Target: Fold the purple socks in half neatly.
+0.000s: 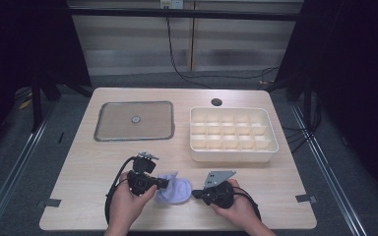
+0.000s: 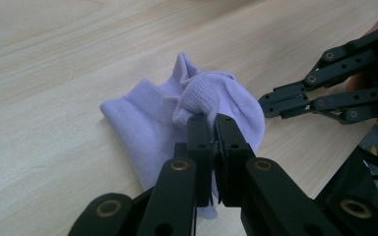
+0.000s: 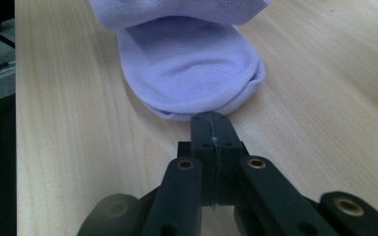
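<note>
High view: a lavender sock (image 1: 176,189) lies on the wooden table (image 1: 83,167) near its front edge, nearer the person than the white divided box (image 1: 233,133), which stands behind it and to its right. A flat metal tray (image 1: 135,121) lies beyond the sock and to its left, level with the box. Two hands enter from the bottom edge, each carrying a black tool. The left gripper (image 1: 165,184) meets the sock from its left side; the right gripper (image 1: 195,194) meets it from its right side, with the grey three-cornered plate (image 1: 220,176) on top.

Left gripper view: the sock (image 2: 187,115) rests flat on the table with its ribbed cuff toward the left of this view and a fold of knit raised at the middle. The left gripper (image 2: 215,129) has its jaws drawn together and pinching that raised fold; cloth sits in the narrow slit between them. The right gripper (image 2: 266,104) is seen beyond, its tips at the sock's rounded far edge.

Right gripper view: the right gripper (image 3: 210,121) has its jaws pressed fully together, no gap visible, tips touching the rounded end of the sock (image 3: 192,69). Whether a thin edge of fabric is caught between them cannot be told. The sock's upper layer is lifted above the lower one.
</note>
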The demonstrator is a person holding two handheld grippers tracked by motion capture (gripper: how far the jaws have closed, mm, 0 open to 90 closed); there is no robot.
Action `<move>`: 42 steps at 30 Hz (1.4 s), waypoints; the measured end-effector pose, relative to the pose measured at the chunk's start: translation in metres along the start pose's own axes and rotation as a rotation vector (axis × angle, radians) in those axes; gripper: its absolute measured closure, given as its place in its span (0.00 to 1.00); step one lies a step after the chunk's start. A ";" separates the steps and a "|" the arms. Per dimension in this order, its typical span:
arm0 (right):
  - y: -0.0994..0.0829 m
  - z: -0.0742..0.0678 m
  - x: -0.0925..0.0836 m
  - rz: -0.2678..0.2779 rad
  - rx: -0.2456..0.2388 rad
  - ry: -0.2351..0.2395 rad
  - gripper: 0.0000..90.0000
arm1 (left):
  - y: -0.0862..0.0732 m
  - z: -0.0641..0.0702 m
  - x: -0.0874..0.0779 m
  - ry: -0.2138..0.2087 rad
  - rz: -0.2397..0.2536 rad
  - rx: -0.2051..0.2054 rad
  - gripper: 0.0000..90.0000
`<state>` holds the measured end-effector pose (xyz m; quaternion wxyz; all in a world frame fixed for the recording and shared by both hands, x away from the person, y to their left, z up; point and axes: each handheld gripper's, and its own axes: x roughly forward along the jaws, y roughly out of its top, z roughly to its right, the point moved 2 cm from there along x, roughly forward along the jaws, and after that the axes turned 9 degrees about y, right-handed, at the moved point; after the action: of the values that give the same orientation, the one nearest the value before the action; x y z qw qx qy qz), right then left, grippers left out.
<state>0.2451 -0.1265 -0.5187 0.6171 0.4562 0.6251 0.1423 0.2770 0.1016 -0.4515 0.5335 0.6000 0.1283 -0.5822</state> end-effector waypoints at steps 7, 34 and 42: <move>0.000 0.000 0.001 0.003 -0.001 -0.002 1.00 | -0.001 0.006 0.009 -0.011 0.005 0.015 0.96; 0.000 0.000 0.001 0.006 -0.003 -0.003 1.00 | -0.005 0.024 0.029 -0.047 -0.009 0.039 0.92; 0.000 0.000 0.001 0.006 -0.004 -0.004 1.00 | -0.006 0.026 0.028 -0.052 -0.011 0.050 0.84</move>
<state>0.2452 -0.1255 -0.5191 0.6189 0.4572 0.6221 0.1445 0.2655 0.0699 -0.4717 0.5182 0.5970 0.1033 -0.6037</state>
